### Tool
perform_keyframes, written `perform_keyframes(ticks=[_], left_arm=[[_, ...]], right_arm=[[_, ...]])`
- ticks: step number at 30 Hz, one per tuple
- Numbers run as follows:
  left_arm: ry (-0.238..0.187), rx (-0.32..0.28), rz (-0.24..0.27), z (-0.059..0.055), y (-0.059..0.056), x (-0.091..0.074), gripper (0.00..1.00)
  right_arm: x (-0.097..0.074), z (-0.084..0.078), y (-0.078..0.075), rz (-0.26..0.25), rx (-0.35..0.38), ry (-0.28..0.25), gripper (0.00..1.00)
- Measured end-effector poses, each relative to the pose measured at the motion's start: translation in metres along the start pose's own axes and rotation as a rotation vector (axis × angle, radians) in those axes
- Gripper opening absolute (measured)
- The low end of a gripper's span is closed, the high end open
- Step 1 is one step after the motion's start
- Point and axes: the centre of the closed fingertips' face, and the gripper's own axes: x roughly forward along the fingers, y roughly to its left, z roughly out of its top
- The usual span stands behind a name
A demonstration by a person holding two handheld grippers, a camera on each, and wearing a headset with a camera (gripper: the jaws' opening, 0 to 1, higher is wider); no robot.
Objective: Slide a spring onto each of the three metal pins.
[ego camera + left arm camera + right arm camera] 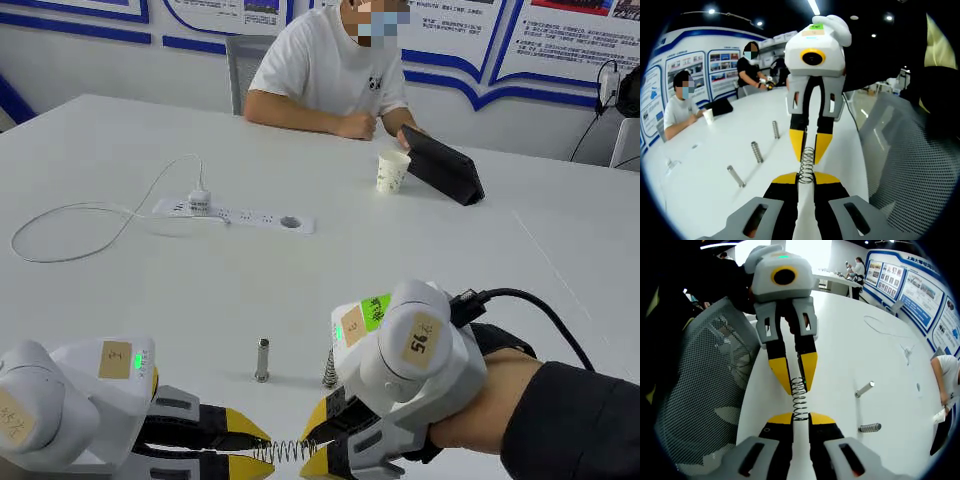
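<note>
Progress, reading the pins left to right in the left gripper view:
- bare pin [735,176] stands upright with nothing on it
- middle pin [756,152] is sprung
- far pin [775,129] looks coiled too, but is too small to be sure

So one is done, probably two, and one is certainly left. All three stand on the counter [420,270].

Pose, left to right in the head view:
- Left gripper [250,450] sits low at the near side of the counter, pointing right. Its fingers are closed on one end of the loose spring [285,452].
- The spring lies roughly level and spans the short gap between the two sets of yellow tips, clear of the surface as far as I can tell. The bare pin is just beyond it.
- Right gripper [318,442], held by a hand in a dark sleeve, points back at the left one tip to tip. Its fingers are pinched on the spring's other end. Its body hides part of the middle pin.

With both ends held, one gripper likely has to let go before the spring can be stood up and carried over the bare pin.
</note>
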Motion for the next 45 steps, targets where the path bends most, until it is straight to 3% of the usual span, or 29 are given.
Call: perform_keyframes(ticks=[5, 22, 37, 45], left_arm=[[-0.003, -0.005, 0.005, 0.000, 0.001, 0.000, 0.10], [-0.011, -0.015, 0.016, 0.000, 0.005, -0.001, 0.10], [-0.015, -0.012, 0.017, 0.003, 0.006, 0.003, 0.10], [-0.009, -0.025, 0.027, 0.002, 0.008, 0.003, 0.12]], right_arm=[[-0.005, 0.005, -0.002, -0.009, 0.004, -0.016, 0.12], [-0.018, 0.046, -0.001, -0.019, -0.030, -0.078, 0.11], [-0.013, 0.062, -0.001, -0.014, -0.070, -0.081, 0.11], [-0.013, 0.062, -0.004, -0.017, -0.064, -0.084, 0.11]])
